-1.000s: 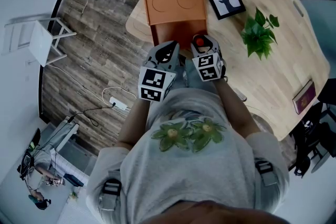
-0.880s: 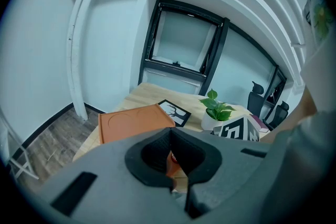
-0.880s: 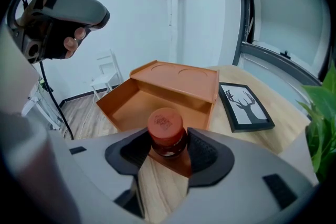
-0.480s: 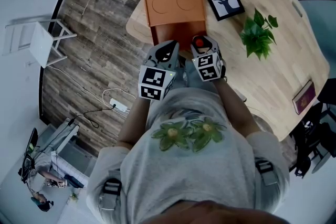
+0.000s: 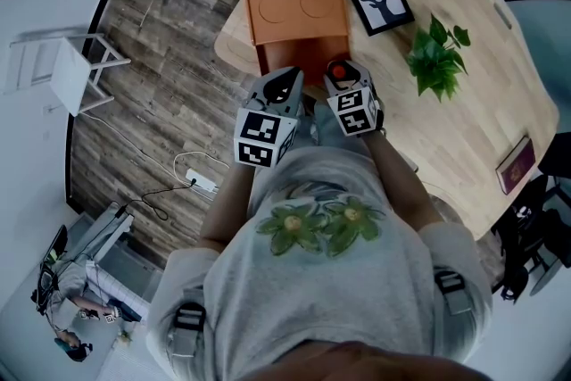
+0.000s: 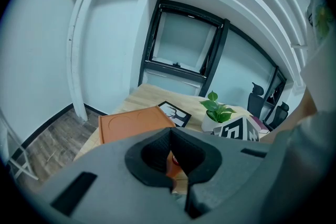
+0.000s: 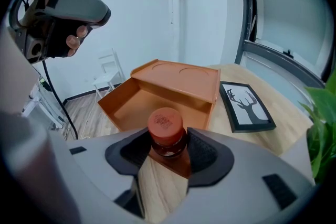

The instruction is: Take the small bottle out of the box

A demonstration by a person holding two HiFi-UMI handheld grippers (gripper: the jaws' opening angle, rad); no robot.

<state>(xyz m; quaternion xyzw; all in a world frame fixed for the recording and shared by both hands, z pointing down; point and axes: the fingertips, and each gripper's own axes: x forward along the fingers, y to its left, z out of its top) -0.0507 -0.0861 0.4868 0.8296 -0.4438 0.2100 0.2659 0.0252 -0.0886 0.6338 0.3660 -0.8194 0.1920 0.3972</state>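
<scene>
**Item:** small amber bottle with a red-orange screw cap (image 7: 166, 126). It stands upright, clamped at the neck between the padded jaws of the right gripper (image 7: 168, 140). It is over the near corner of the open orange cardboard box (image 7: 116, 98), by the table's near edge. The box interior shows nothing else, and its hinged lid (image 7: 181, 78) is folded back.

**Claw state:**
- Right jaws are closed on the bottle, with pads touching both sides just under the cap.
- Left gripper (image 6: 170, 157) has its jaws together and nothing between them. It is held just beside the right one, on the person's own side of the box.

**Surroundings:**
- Light wooden table (image 5: 464, 129).
- Black-framed deer picture (image 7: 245, 105), just right of the box.
- Green potted plant (image 5: 437, 58), farther right.

**Stage (judged):** extraction is nearly complete. The views do not settle whether the bottle base is fully above the box wall.

**Handling notes for the step:**
- Hold the clamp firm, since the grip sits high on the neck and the body can swing.
- Raise the bottle straight up until the base passes the near wall, then draw it toward the bare wood in front.
- Steer away from the frame.
- Set the bottle down upright before parting the jaws.
- The box is light and may slide if nudged. The empty left gripper is placed to steady it if needed.
</scene>
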